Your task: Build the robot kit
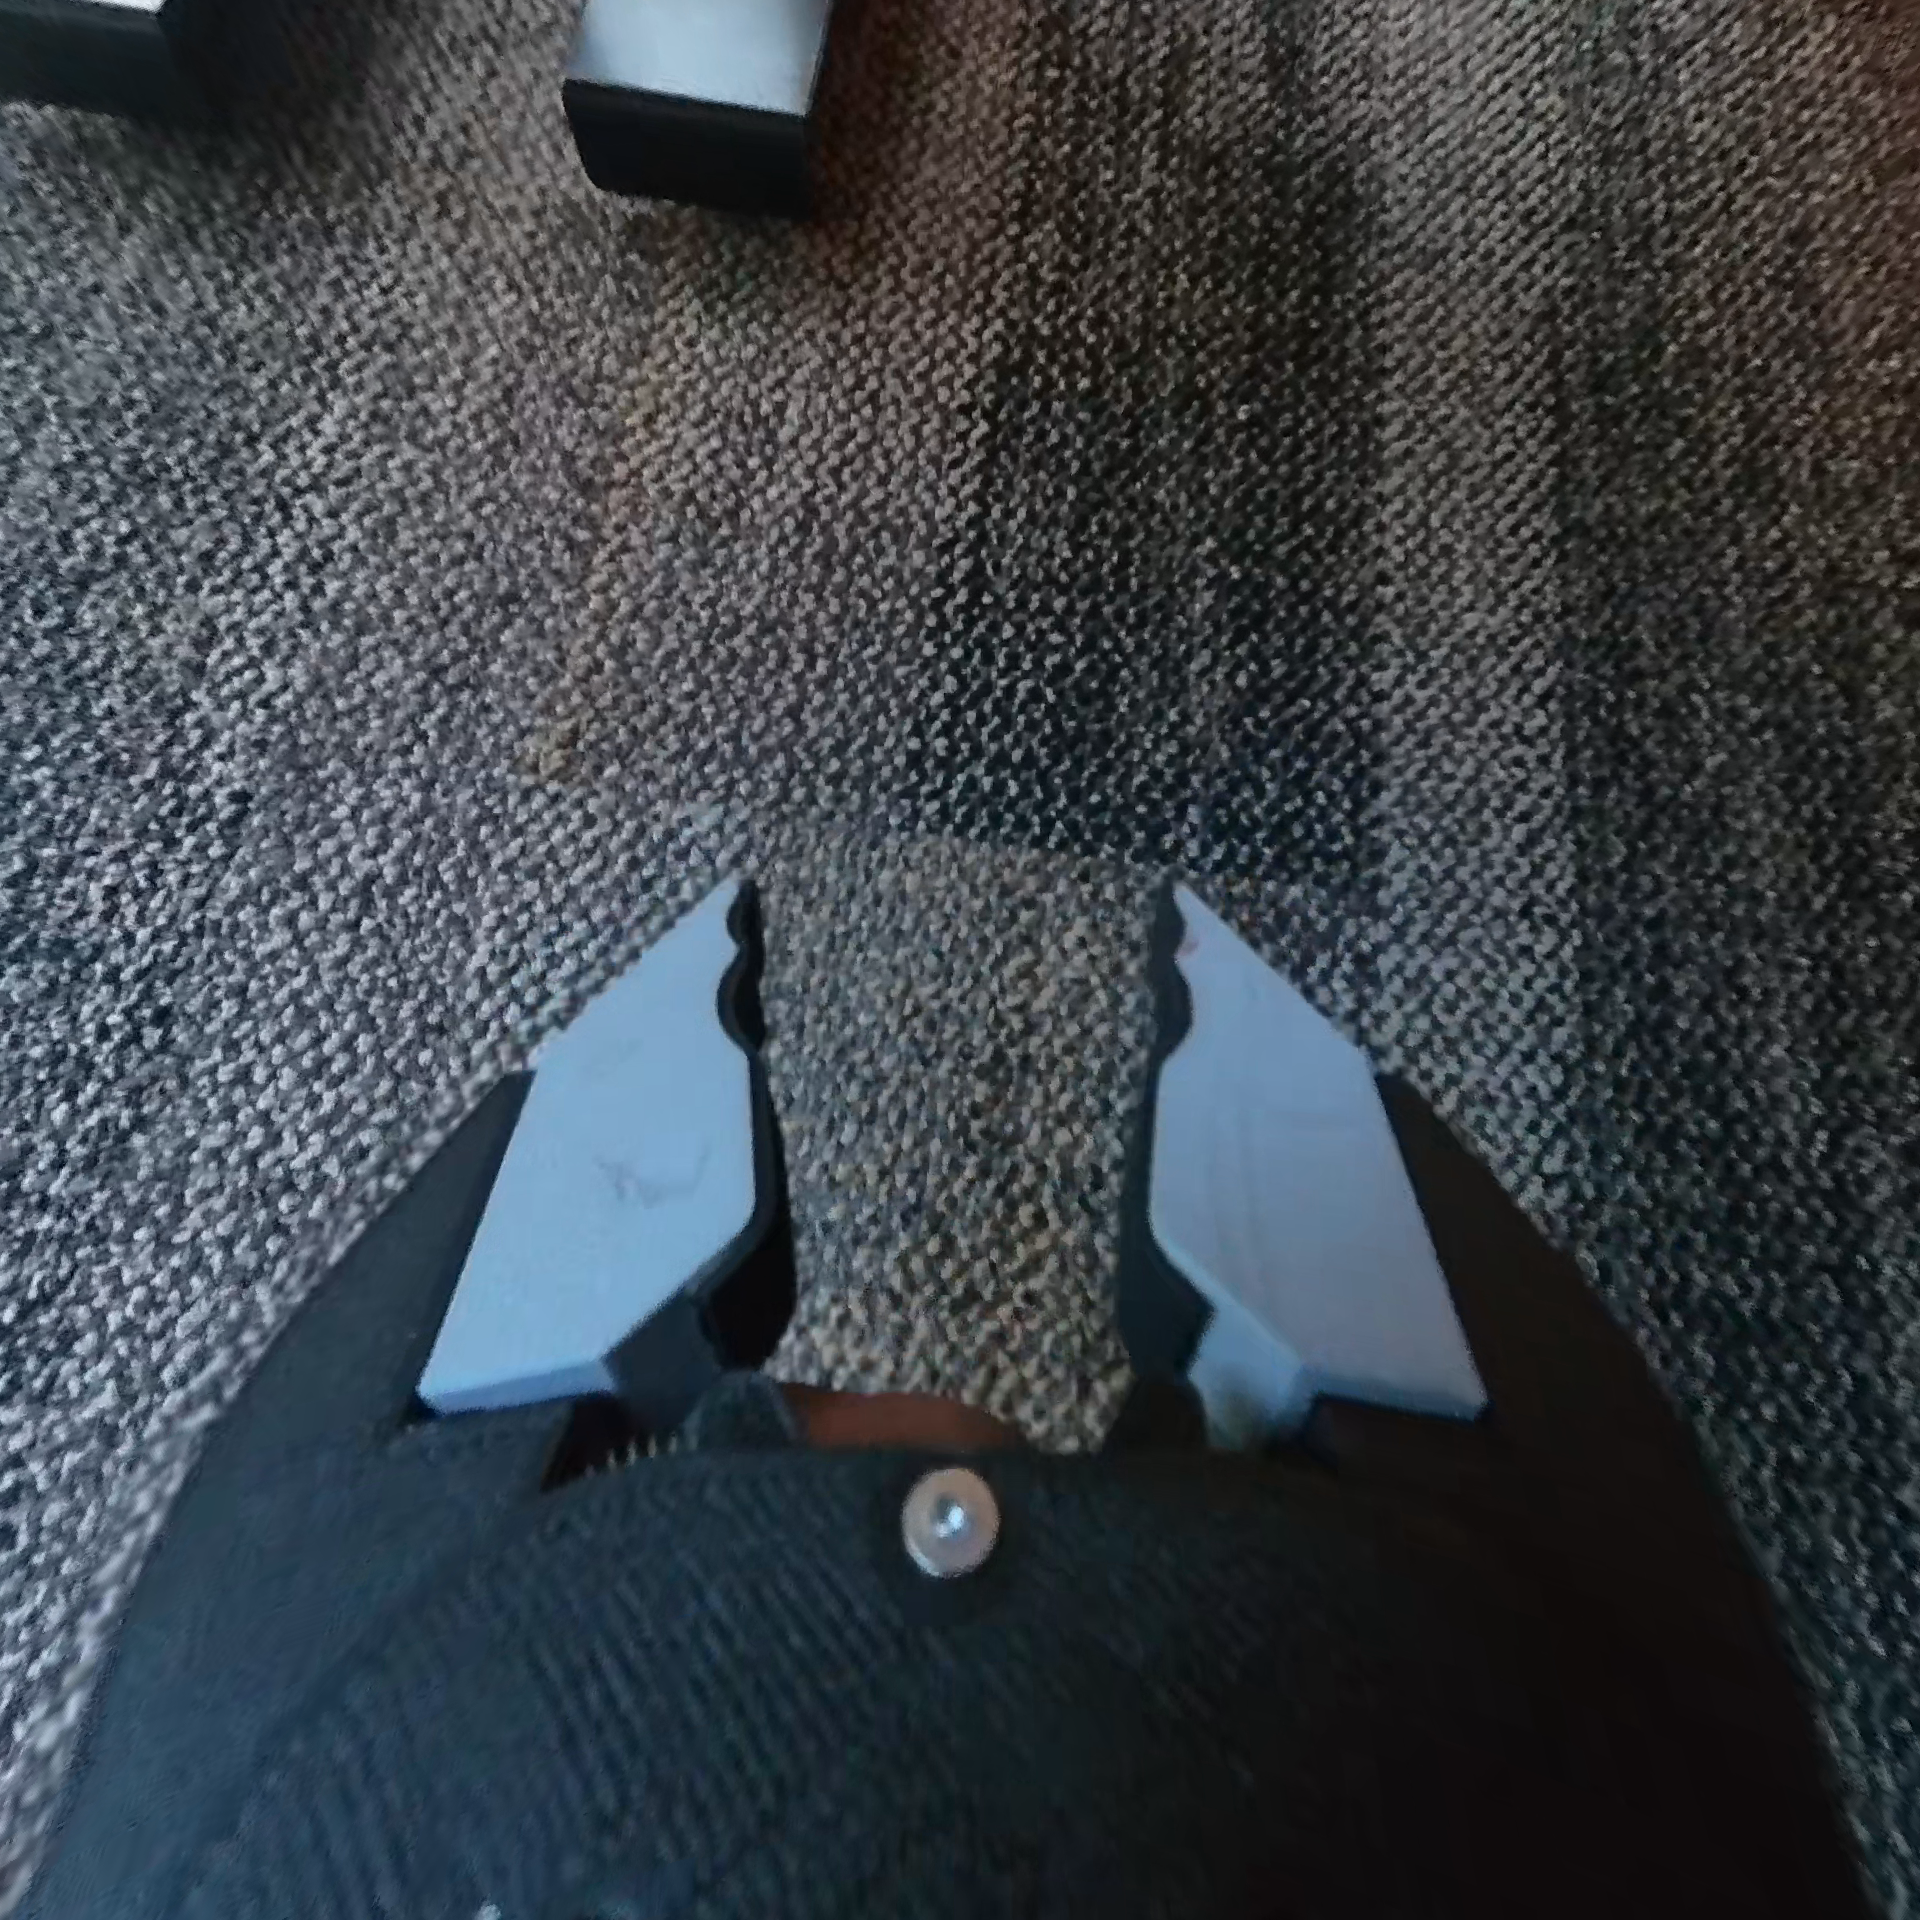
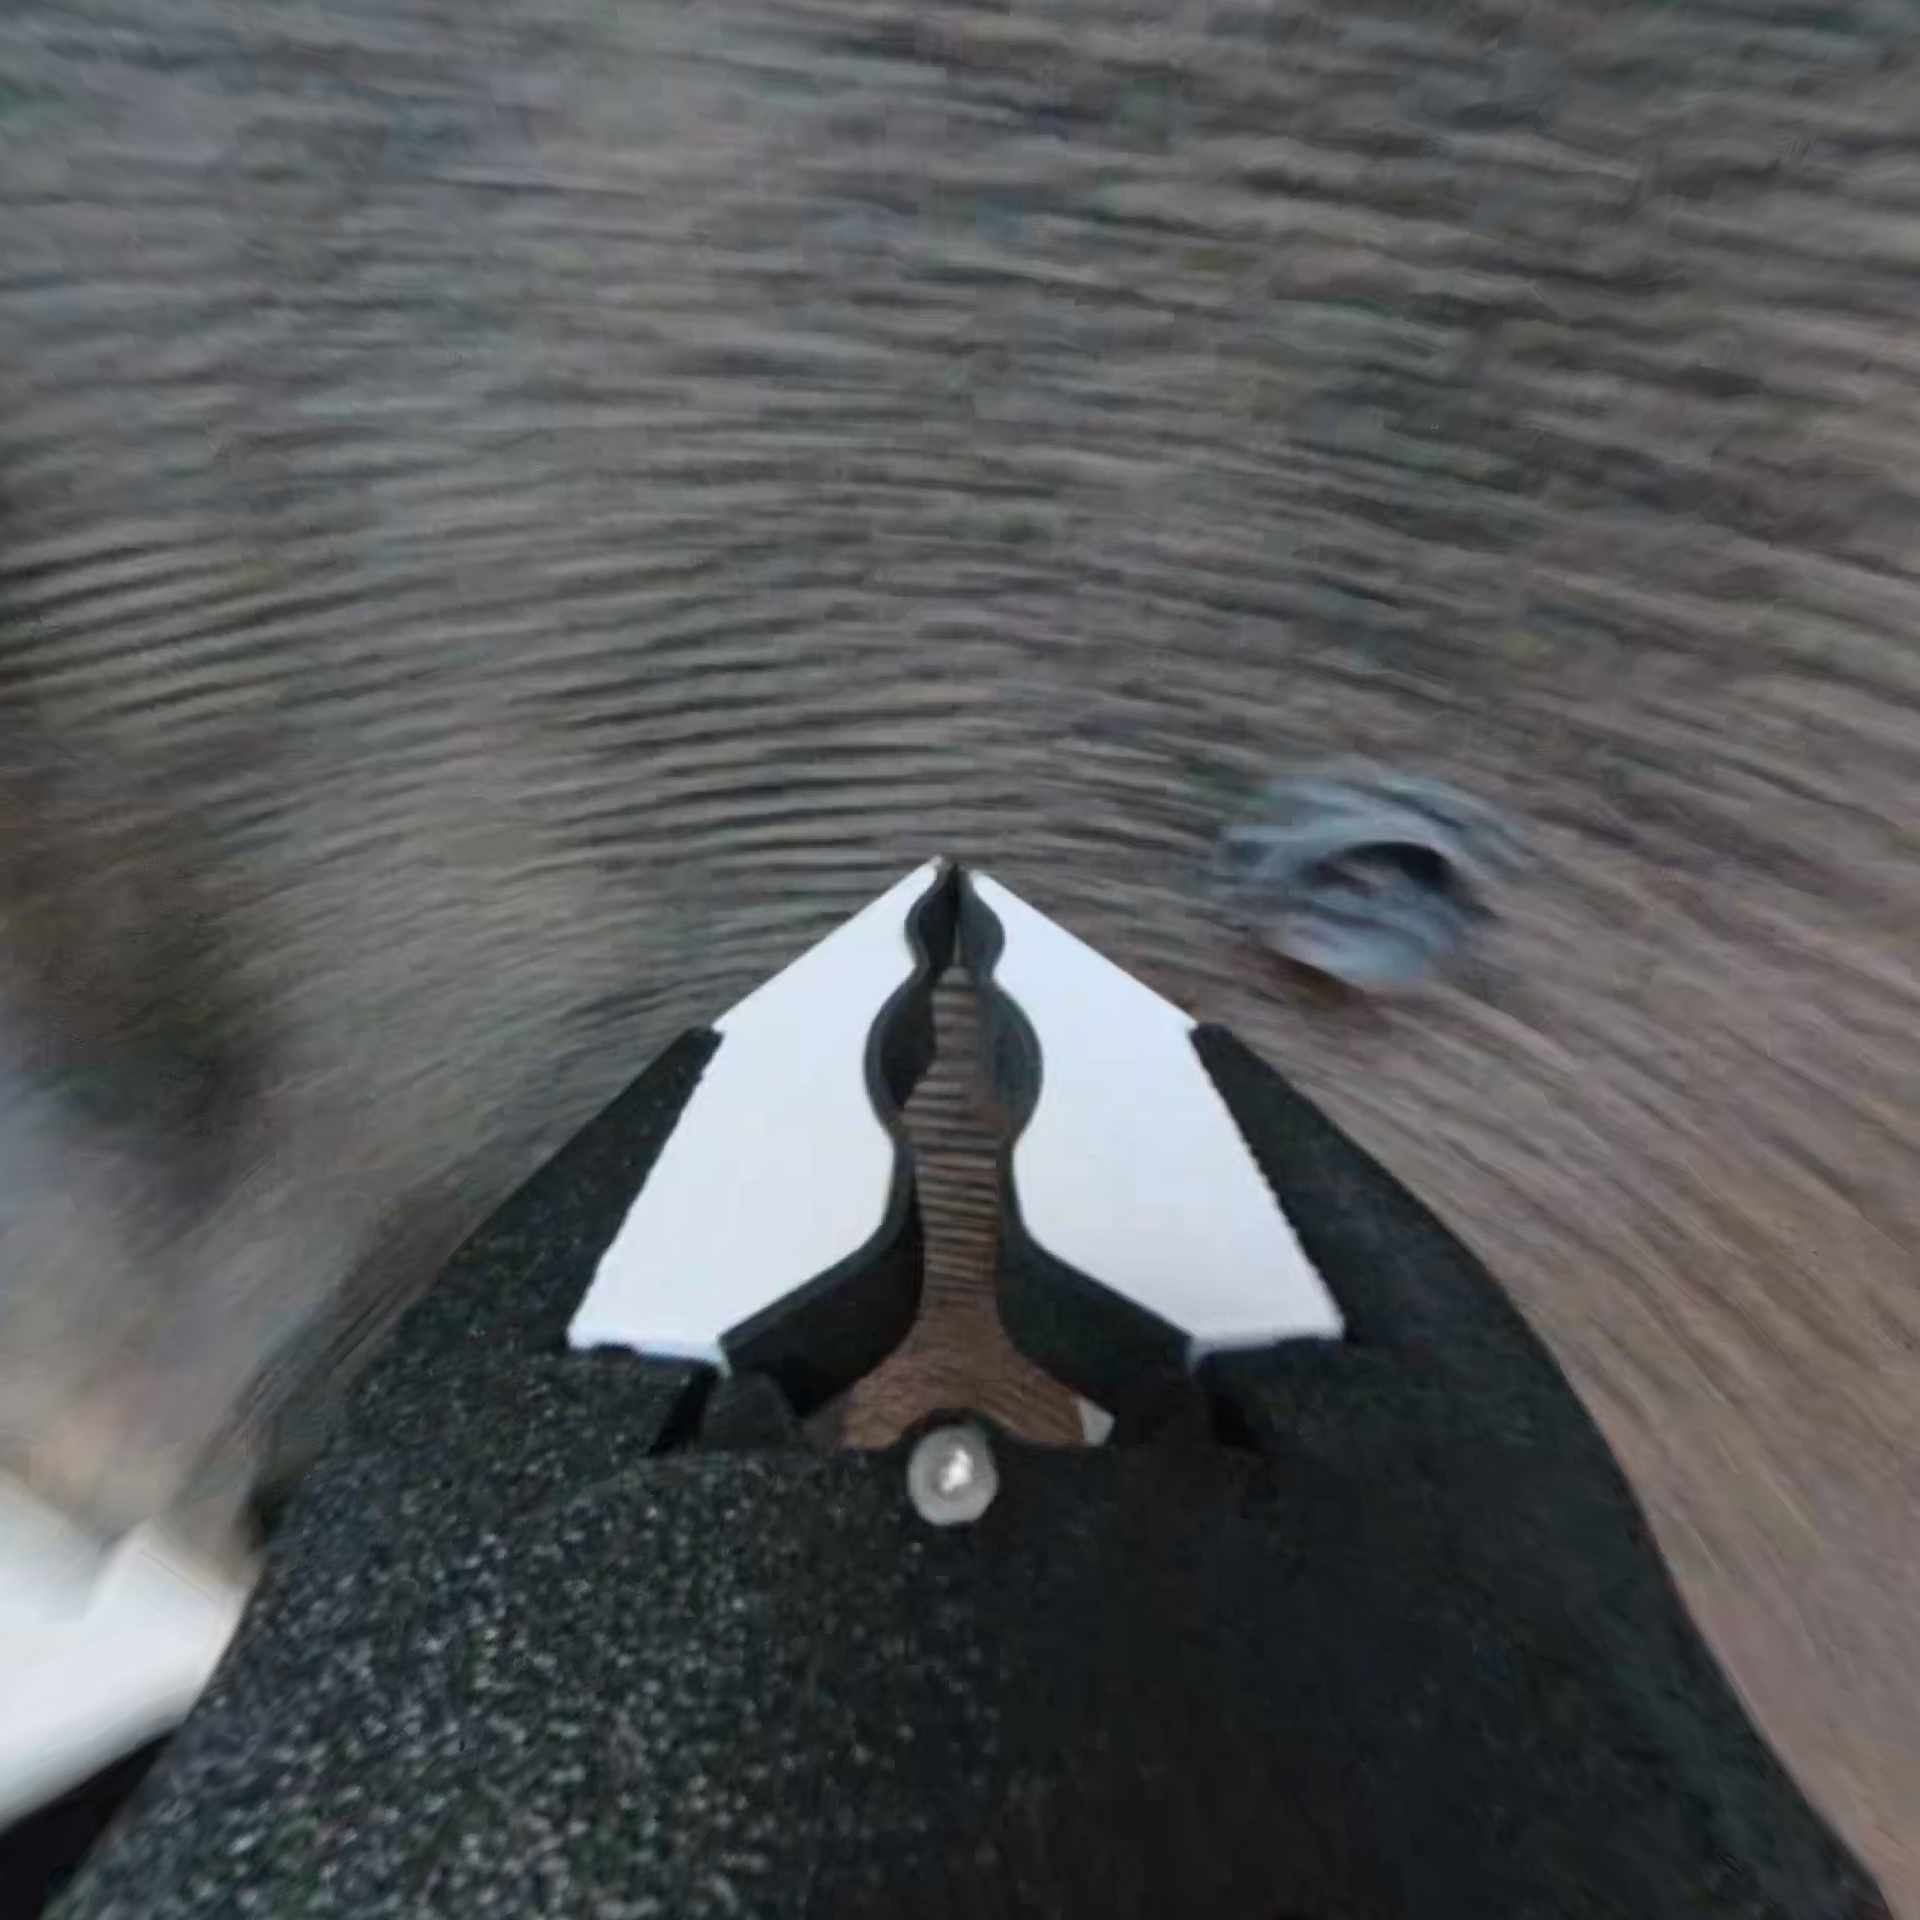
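Left wrist view, left to right:
- dark edge of some object [image 1: 83, 47], top left corner, cut off by the frame; kind cannot be told
- square post [image 1: 698, 99], pale face with black foot, standing on the carpet near the top, left of centre
- carpet [image 1: 1143, 468], speckled grey and brown loop pile, filling the view, darker patches toward the right
- left gripper [image 1: 961, 914], black body with pale blue-white fingers [image 1: 613, 1174], jaws standing wide apart, nothing between them but carpet; it holds nothing, and whether it touches the carpet cannot be told

Right wrist view, left to right (picture heavily motion-blurred):
- white patch [image 2: 83, 1662], lower left corner, blurred; kind cannot be told
- right gripper [image 2: 945, 873], black body with white fingers [image 2: 769, 1164], tips meeting at a point, only a narrow wavy slit behind them; nothing gripped
- brown surface [image 2: 935, 416], streaked by blur, filling the background
- small grey-blue object [image 2: 1361, 894], lying on the brown surface just right of the fingertips, apart from them; too smeared to identify
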The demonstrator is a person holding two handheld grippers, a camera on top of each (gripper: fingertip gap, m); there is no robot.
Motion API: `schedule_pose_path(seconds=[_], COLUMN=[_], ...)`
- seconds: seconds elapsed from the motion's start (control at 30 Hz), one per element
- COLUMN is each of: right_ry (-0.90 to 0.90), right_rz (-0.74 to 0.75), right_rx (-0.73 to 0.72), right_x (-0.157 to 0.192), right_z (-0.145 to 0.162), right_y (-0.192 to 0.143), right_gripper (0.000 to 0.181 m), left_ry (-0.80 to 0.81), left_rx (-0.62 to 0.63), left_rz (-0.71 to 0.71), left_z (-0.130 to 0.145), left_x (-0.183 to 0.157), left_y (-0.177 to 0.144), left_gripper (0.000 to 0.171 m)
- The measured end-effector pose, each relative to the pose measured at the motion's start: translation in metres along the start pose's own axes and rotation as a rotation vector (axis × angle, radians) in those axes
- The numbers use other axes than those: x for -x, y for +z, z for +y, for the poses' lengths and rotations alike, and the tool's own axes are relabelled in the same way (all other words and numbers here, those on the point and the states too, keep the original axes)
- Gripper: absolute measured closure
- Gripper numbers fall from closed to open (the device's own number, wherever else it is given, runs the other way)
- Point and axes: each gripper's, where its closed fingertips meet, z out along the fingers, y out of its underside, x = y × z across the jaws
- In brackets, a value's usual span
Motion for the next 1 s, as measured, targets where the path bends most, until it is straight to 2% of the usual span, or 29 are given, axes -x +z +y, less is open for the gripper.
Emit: schedule_pose_path(seconds=[0.03,0.1,0.2,0.27,0.3,0.37,0.43,0.5,0.57,0.67,0.7,0.8,0.9,1.0], right_ry=[-0.099,-0.113,-0.100,-0.062,-0.043,-0.011,0.005,0.012,0.040,0.053,0.033,-0.036,-0.065,-0.167], right_rz=[-0.126,0.002,0.223,0.335,0.357,0.280,0.298,0.385,0.419,0.431,0.444,0.503,0.558,0.712], right_rx=[-0.034,-0.056,-0.229,-0.241,-0.220,-0.150,-0.051,-0.024,-0.066,-0.071,-0.059,-0.040,-0.101,-0.133], right_x=[0.029,0.013,-0.016,-0.034,-0.039,-0.032,-0.036,-0.047,-0.053,-0.056,-0.056,-0.051,-0.041,-0.030], right_z=[-0.002,-0.001,-0.027,-0.029,-0.025,-0.012,0.007,0.016,0.013,0.011,0.012,0.013,0.020,0.038], right_y=[-0.003,-0.010,-0.042,-0.051,-0.048,-0.025,-0.001,0.010,0.012,0.009,0.008,0.005,0.002,-0.006], right_gripper=[0.181,0.181,0.180,0.154,0.152,0.141,0.118,0.120,0.116,0.127,0.140,0.140,0.140,0.141], left_ry=[0.001,0.005,-0.005,-0.023,-0.024,-0.023,-0.016,0.003,0.019,0.003,-0.001,-0.001,0.000,0.021], left_rx=[0.005,0.011,0.024,0.044,0.051,0.059,0.058,0.054,0.053,0.052,0.053,0.051,0.019,-0.031], left_rz=[0.000,0.000,-0.003,0.006,0.009,0.016,0.030,0.045,0.047,0.050,0.052,0.048,0.021,-0.015], left_z=[0.001,0.004,0.014,0.023,0.026,0.027,0.023,0.019,0.018,0.019,0.020,0.017,0.001,-0.025], left_x=[-0.001,-0.002,-0.003,-0.005,-0.007,-0.012,-0.018,-0.023,-0.025,-0.027,-0.028,-0.031,-0.033,-0.034], left_y=[-0.003,-0.012,-0.020,-0.020,-0.019,-0.015,-0.012,-0.009,-0.007,-0.008,-0.009,-0.015,-0.025,-0.037], left_gripper=[0.100,0.102,0.104,0.105,0.106,0.107,0.106,0.106,0.106,0.106,0.106,0.106,0.107,0.107])
